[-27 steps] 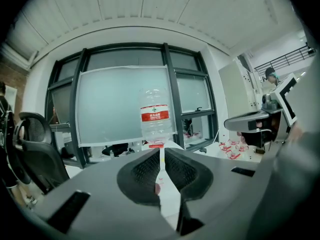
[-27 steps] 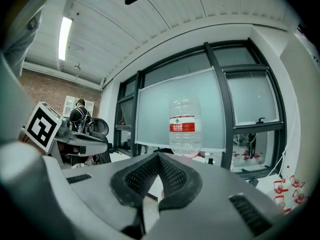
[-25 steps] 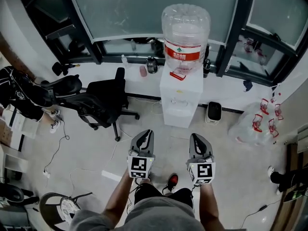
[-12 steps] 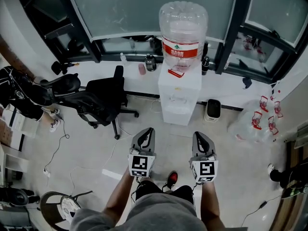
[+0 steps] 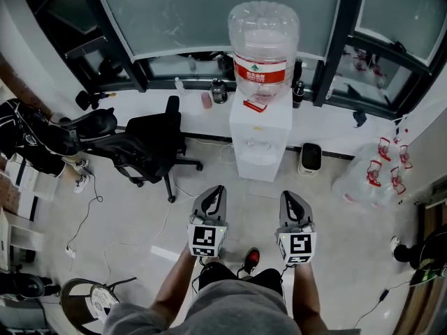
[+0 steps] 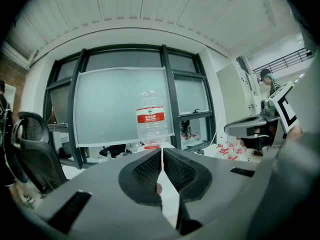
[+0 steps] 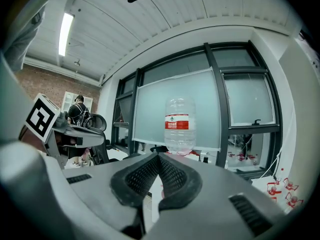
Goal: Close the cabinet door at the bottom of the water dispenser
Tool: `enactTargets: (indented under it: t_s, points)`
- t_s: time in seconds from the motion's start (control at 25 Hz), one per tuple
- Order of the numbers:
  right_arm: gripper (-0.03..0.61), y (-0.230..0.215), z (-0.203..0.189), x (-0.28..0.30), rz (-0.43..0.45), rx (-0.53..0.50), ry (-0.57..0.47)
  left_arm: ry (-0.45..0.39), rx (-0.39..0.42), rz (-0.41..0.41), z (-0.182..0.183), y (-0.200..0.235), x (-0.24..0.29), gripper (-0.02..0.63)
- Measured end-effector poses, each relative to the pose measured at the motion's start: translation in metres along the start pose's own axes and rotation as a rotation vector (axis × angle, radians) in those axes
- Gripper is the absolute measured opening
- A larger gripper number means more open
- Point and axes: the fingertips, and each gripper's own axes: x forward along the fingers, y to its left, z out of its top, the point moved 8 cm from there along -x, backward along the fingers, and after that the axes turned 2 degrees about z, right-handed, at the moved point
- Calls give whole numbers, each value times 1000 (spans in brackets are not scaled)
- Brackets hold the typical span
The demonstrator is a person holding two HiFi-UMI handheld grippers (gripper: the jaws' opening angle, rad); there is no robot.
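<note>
Though the water dispenser [image 5: 260, 144] stands well ahead of the left claw [image 5: 212, 192] and right claw [image 5: 289, 197], its bottom cabinet door cannot be read as ajar or shut. This fits either an approach or standing clear afterwards. Both claws have jaws pressed together and empty, with forearms out side by side, pointing at it.

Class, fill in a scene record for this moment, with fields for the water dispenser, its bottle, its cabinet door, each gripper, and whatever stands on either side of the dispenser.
water dispenser: white, against the window wall, ahead of both grippers
bottle: clear, red label, upended on the dispenser
cabinet door: state not readable from these views
left gripper: jaws together, nothing held, apart from the dispenser
right gripper: jaws together, nothing held, apart from the dispenser
left of dispenser: black office chair
right of dispenser: small dark box on the floor
</note>
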Motion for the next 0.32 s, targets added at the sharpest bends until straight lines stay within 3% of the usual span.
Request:
enactTargets:
  t_s: [0.32]
  points:
    - [15,-1,-3,-2,2,6,0,3,2,-1,-1,-5,0,32]
